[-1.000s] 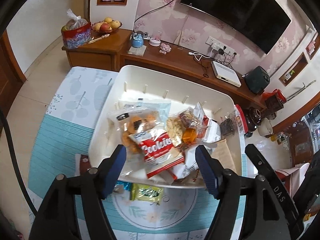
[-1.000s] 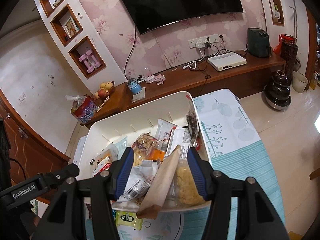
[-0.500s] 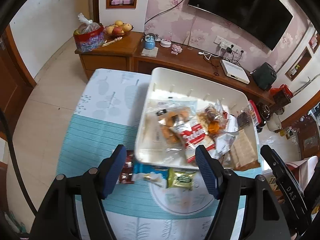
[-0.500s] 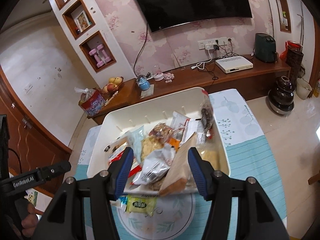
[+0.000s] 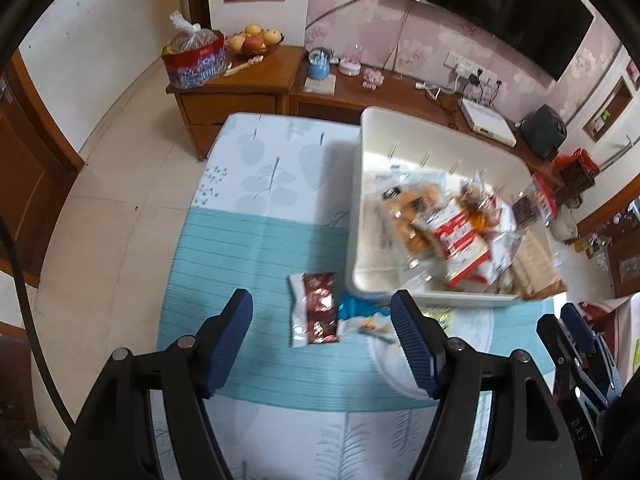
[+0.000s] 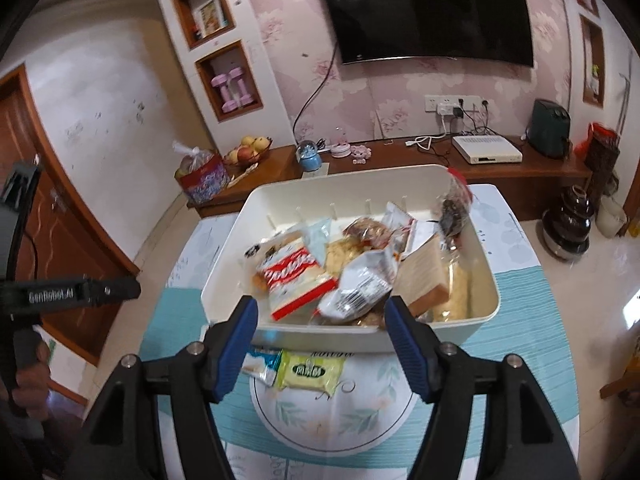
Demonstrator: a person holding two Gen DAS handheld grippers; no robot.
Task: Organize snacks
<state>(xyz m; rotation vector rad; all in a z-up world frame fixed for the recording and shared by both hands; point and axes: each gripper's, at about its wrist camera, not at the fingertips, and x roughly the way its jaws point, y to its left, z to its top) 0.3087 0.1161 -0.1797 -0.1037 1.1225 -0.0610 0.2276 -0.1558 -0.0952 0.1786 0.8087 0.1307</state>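
A white bin (image 5: pixel 362 184) (image 6: pixel 440 330) sits on the table, filled with several snack packs, a red cookies pack (image 5: pixel 460 240) (image 6: pixel 292 276) among them. In front of it on the cloth lie a brown-red packet (image 5: pixel 316 308), a blue-white packet (image 5: pixel 360 314) (image 6: pixel 262 362) and a green-yellow packet (image 6: pixel 310 372). My left gripper (image 5: pixel 322 340) is open and empty, above the brown-red packet. My right gripper (image 6: pixel 322 344) is open and empty, above the bin's near rim and the green-yellow packet.
The table wears a teal and white leaf-print cloth (image 5: pixel 248 248) (image 6: pixel 516 312). Behind it stands a wooden TV cabinet (image 5: pixel 240 88) (image 6: pixel 520 172) with a fruit bowl (image 5: pixel 254 40), a red gift bag (image 5: pixel 194 62) and a white box (image 6: pixel 486 148). Tiled floor lies to the left.
Both grippers have pulled back and up from the bin. The left view has swung left, so the bin now sits at its right and the loose packets show in front.
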